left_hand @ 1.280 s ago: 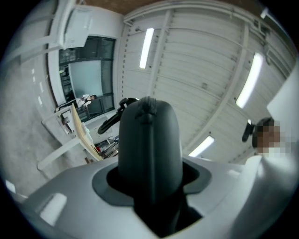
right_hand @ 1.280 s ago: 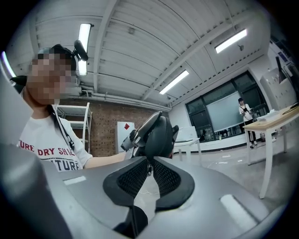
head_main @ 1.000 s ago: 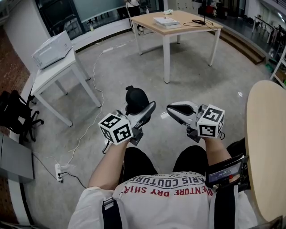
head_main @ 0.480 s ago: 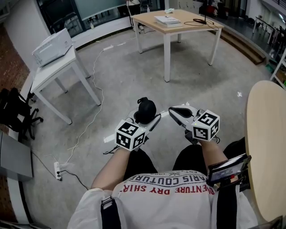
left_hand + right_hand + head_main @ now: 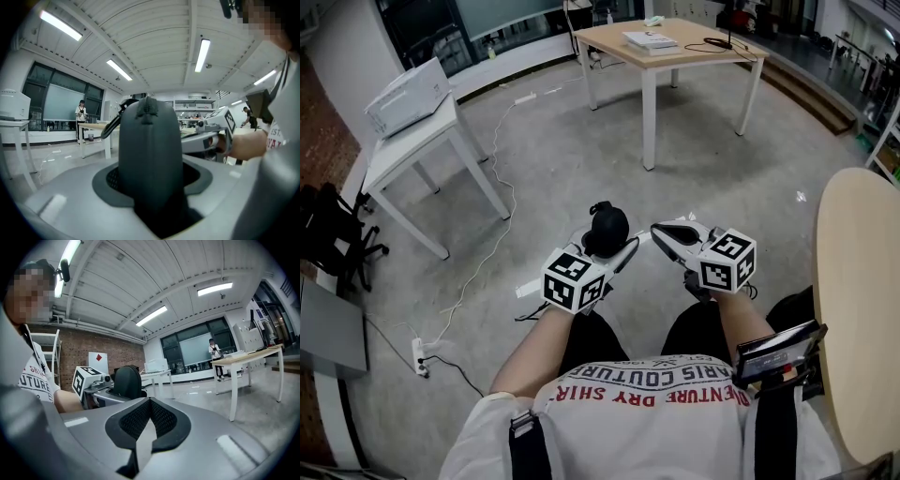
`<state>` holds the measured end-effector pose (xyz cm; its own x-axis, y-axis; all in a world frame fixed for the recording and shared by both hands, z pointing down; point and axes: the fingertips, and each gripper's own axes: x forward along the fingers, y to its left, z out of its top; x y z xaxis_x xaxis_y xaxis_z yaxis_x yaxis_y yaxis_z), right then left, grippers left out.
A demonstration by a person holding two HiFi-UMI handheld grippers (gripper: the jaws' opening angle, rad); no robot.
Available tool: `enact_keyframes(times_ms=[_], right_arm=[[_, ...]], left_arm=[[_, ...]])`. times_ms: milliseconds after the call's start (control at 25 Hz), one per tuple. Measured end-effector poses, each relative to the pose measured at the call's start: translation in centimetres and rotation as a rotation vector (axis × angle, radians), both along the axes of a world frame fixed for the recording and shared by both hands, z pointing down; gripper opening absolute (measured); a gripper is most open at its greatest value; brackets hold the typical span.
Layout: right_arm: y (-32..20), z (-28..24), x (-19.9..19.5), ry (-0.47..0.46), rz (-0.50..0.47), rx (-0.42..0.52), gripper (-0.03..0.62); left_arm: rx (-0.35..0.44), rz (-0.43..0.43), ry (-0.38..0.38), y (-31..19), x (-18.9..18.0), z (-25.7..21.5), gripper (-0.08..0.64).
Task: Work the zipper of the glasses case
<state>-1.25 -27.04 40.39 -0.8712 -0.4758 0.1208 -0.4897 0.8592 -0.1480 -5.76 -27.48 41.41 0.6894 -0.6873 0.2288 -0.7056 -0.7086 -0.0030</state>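
Observation:
A black zippered glasses case [image 5: 605,228] stands upright between the jaws of my left gripper [image 5: 616,247], which is shut on its lower part, over the person's lap. In the left gripper view the case [image 5: 150,154] fills the middle, its zipper seam running up the front and a black loop [image 5: 111,125] hanging off its top left. My right gripper [image 5: 664,234] is just right of the case, not touching it. Its jaws are shut with nothing between them, pads [image 5: 140,420] pressed together. The case [image 5: 127,382] and left gripper [image 5: 93,384] show beyond them.
A round wooden tabletop [image 5: 855,309] is close on the right. A white table [image 5: 403,155] with a printer [image 5: 405,97] stands at the left, a wooden table [image 5: 675,45] ahead. A cable [image 5: 483,258] and power strip [image 5: 420,357] lie on the floor. A black chair [image 5: 328,234] is far left.
My left gripper carried the case to the right and closer to the body, so it now sits near the right gripper. The right gripper shifted slightly left.

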Motion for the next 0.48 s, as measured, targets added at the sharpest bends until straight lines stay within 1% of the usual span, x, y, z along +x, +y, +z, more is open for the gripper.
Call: enact_keyframes(times_ms=[480], right_arm=[[-0.01, 0.06, -0.49, 0.003, -0.003, -0.009, -0.002]], left_arm=[[-0.008, 0.004, 0.005, -0.06, -0.29, 0.08, 0.252]])
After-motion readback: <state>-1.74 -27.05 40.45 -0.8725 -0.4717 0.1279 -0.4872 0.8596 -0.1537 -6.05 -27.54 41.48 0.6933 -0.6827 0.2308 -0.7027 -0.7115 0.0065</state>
